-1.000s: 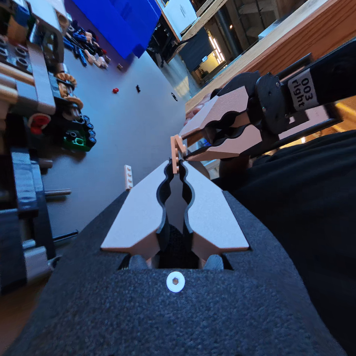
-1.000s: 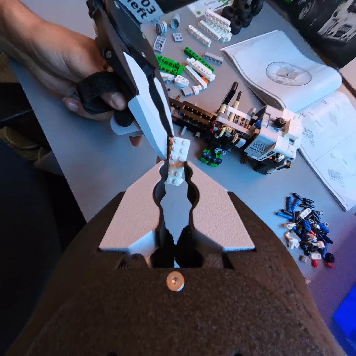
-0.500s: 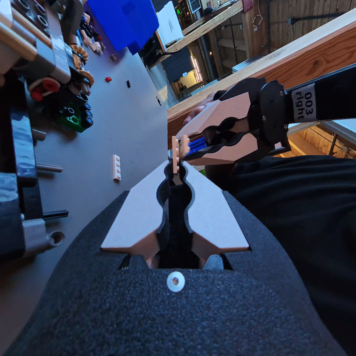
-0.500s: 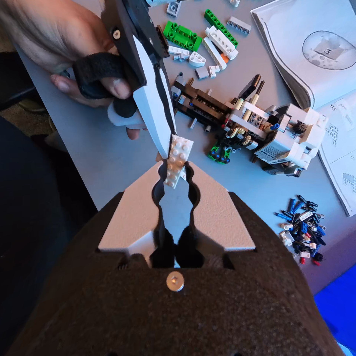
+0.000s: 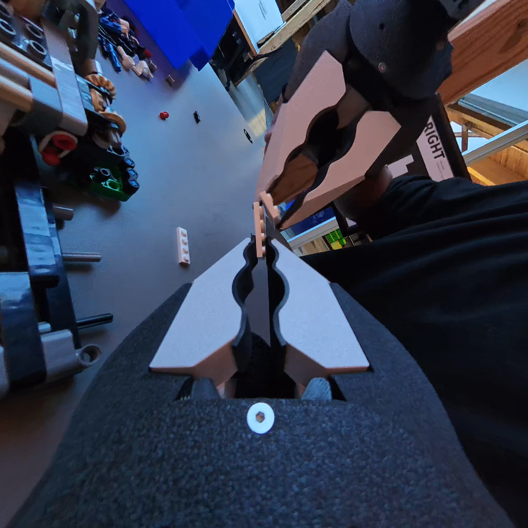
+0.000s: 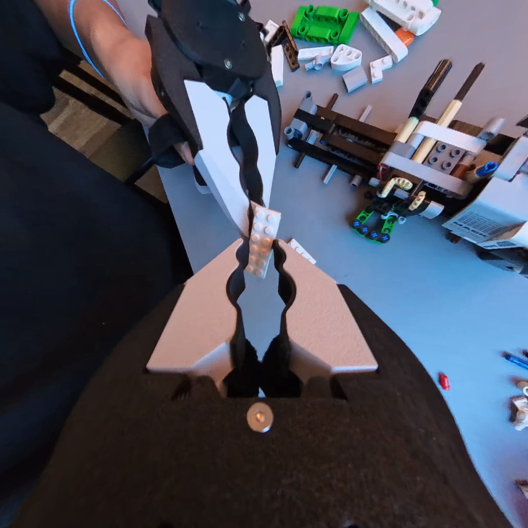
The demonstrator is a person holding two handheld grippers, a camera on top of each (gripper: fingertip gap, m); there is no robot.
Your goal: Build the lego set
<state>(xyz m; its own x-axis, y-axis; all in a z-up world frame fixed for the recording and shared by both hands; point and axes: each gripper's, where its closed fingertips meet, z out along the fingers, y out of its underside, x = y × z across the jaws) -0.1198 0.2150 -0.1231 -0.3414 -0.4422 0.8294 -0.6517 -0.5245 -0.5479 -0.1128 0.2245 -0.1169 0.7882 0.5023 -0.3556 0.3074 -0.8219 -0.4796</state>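
My left gripper (image 5: 259, 243) is shut on the edge of a thin white plate (image 5: 259, 228), seen edge-on. My right gripper (image 6: 258, 248) is shut on a white two-stud-wide plate (image 6: 260, 245). In the left wrist view the right gripper (image 5: 271, 211) comes in from the upper right, and its plate (image 5: 271, 207) leans against the top of the left one. In the right wrist view the left gripper (image 6: 251, 213) comes down from above onto the plate's far end. Both are held in the air above the grey table's near edge (image 6: 371, 314).
The partly built black, white and grey model (image 6: 428, 148) lies on the table, also at the left (image 5: 43, 114). A loose white plate (image 5: 183, 245) lies near the tips. Green and white bricks (image 6: 323, 24) lie behind. A blue bin (image 5: 183, 25) stands far off. Both grippers' tips are close together, under 4 cm apart.
The two grippers have come closer together, and the right one now stands steeper and nearer in the left wrist view. Both stay shut on their plates, which still touch.
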